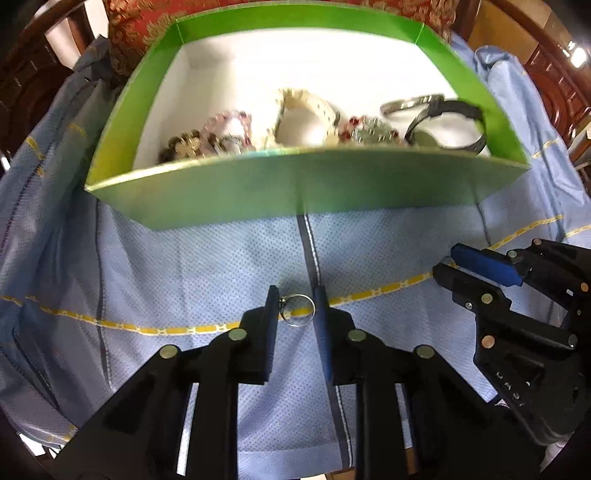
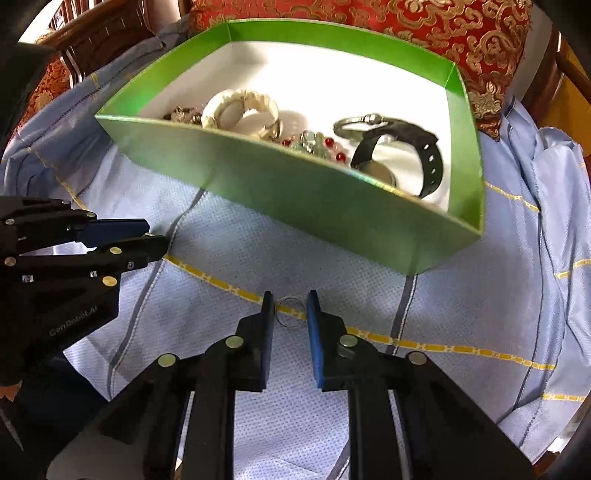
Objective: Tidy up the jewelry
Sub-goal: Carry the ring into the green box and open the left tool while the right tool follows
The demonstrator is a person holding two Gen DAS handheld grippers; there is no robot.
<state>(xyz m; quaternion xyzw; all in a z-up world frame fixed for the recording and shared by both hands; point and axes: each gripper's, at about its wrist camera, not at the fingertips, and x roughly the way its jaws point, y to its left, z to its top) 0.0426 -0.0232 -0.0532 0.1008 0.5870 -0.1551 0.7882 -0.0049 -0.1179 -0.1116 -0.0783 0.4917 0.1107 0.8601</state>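
In the left wrist view my left gripper (image 1: 295, 301) is shut on a thin silver ring (image 1: 297, 311), pinched between its two pads just above the blue cloth (image 1: 184, 266). The right wrist view shows my right gripper (image 2: 290, 301) shut on a second silver ring (image 2: 291, 313) in the same way. Each gripper also appears in the other's view: the right gripper (image 1: 445, 260) at the right edge and the left gripper (image 2: 157, 233) at the left edge, both nearly closed. Behind them stands a green box (image 1: 295, 184) with a white floor.
The green box (image 2: 280, 184) holds a cream bracelet (image 2: 240, 112), bead bracelets (image 2: 314, 144), a silver bangle (image 2: 354, 122) and a black watch (image 2: 417, 155). A red and gold cushion (image 2: 424, 33) lies behind the box. Dark wooden furniture (image 1: 26, 77) rings the cloth.
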